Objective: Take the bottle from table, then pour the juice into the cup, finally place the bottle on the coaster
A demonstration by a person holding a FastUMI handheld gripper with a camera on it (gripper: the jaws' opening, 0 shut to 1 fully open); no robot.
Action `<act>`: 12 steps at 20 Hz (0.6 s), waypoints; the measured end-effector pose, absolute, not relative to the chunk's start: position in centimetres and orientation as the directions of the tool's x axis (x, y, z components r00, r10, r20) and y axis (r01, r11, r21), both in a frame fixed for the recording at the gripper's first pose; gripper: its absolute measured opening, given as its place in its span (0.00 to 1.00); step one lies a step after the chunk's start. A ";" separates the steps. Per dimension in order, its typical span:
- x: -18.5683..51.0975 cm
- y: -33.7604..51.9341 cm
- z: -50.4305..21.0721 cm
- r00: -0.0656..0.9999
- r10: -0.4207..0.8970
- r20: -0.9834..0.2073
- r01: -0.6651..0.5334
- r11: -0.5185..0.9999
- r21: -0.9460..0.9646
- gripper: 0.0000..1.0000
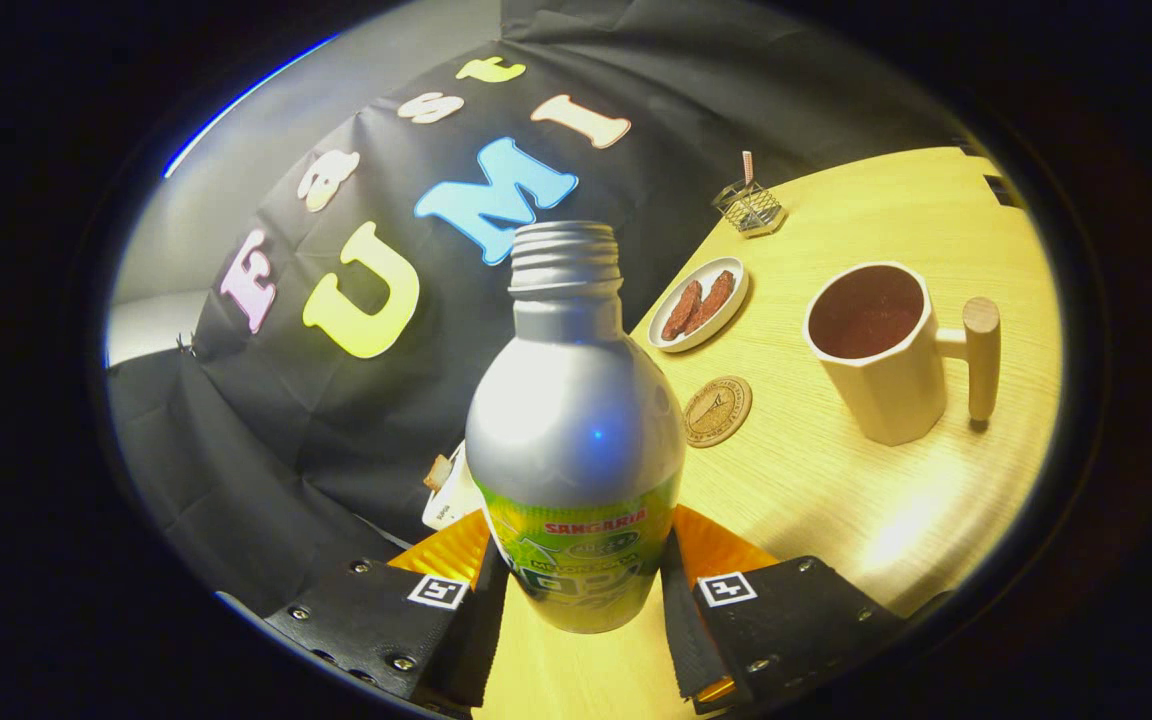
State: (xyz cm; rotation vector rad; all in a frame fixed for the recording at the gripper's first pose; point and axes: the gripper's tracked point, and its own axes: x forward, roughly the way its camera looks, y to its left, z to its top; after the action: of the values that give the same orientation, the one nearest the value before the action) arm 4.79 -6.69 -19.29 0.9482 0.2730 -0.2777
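The gripper [581,585] jaws are clamped on the uncapped aluminium bottle [576,420], lower centre. Right of it on the worktop [836,480]: coaster [717,410], then cup [876,350].

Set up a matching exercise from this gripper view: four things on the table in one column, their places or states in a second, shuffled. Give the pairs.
1. bottle
2. cup
3. coaster
4. small plate

A. bare, between bottle and cup
B. holds brown snack pieces
C. uncapped, gripped between the gripper fingers
D. dark inside, wooden handle

Pairs: 1-C, 2-D, 3-A, 4-B
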 end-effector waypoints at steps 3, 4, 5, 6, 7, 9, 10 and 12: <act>5.0 -7.6 -19.8 0.929 -0.123 -0.350 0.363 0.492 0.791 0.68; 4.9 -7.8 -20.0 0.927 -0.124 -0.353 0.369 0.465 0.805 0.68; 5.0 -8.2 -20.2 0.925 -0.125 -0.358 0.375 0.443 0.814 0.68; 5.0 -8.4 -20.5 0.922 -0.129 -0.364 0.383 0.432 0.817 0.68; 5.0 -8.7 -20.7 0.919 -0.131 -0.372 0.391 0.426 0.816 0.68; 5.2 -9.2 -21.0 0.915 -0.130 -0.381 0.400 0.407 0.821 0.68; 5.2 -9.4 -21.1 0.914 -0.129 -0.385 0.404 0.385 0.830 0.68; 5.4 -10.0 -21.4 0.910 -0.134 -0.392 0.413 0.328 0.850 0.68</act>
State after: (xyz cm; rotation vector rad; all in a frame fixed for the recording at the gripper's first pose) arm 5.35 -9.96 -21.39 1.1871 0.2702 -0.3638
